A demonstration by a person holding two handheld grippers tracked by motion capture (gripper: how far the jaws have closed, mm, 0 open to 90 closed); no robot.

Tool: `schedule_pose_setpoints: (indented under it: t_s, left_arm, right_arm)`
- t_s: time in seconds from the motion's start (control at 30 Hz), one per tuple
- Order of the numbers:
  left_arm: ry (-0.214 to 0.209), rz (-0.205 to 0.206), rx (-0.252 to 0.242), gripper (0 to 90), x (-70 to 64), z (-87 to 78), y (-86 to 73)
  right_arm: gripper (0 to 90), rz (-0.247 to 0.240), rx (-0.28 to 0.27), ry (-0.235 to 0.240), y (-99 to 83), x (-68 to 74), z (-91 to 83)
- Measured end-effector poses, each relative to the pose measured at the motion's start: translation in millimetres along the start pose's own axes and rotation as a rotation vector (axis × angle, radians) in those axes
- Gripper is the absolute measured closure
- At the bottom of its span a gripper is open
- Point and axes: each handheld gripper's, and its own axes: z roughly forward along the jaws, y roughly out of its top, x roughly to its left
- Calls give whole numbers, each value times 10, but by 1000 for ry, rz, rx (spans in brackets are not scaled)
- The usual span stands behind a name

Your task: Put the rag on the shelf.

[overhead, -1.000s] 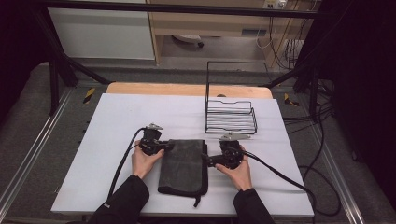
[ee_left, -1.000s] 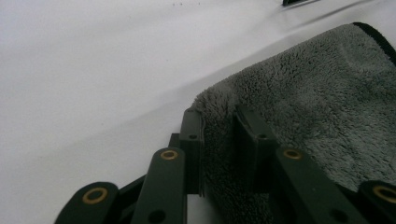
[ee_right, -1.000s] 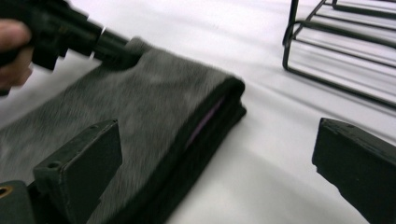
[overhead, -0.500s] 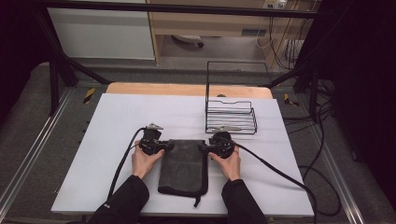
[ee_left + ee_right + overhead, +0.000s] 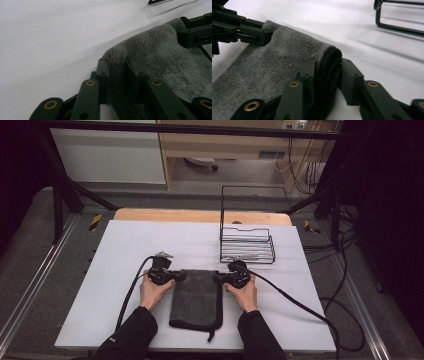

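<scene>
A dark grey folded towel [image 5: 195, 300] lies flat on the white table [image 5: 125, 240] near the front edge, with a black cord loop at its near end. My left gripper [image 5: 180, 276] is at the towel's far left corner, and in the left gripper view its jaws are shut on the fleecy edge [image 5: 117, 75]. My right gripper [image 5: 218, 278] is at the far right corner, where its jaws pinch the thick folded edge [image 5: 325, 72]. Each gripper view shows the other gripper across the towel [image 5: 195, 32] [image 5: 242, 27].
A black wire rack [image 5: 247, 245] with a tall back frame stands on the table just behind my right gripper. Cables trail from both grippers, the right one running off the table's right side. A wooden strip edges the far side of the table.
My right gripper has moved left and slightly forward onto the towel's far right corner and closed on it. The left gripper has stayed at the far left corner.
</scene>
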Motion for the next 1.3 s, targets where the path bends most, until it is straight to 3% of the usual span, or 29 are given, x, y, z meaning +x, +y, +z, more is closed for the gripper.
schedule_pose_setpoints:
  t_s: [0.17,0.37,0.6,1.3]
  left_arm:
    - [-22,-15,2,764,31,-20,3]
    - [-17,3,-11,792,8,-69,7]
    - [-31,24,-53,798,-38,-219,13]
    - [-33,132,-194,800,-346,-712,-11]
  right_arm:
    - [754,26,13,14,12,-5,-4]
    - [783,32,10,23,22,-1,-23]
    - [791,19,-31,30,30,56,-107]
    - [790,-106,-205,77,-2,326,-531]
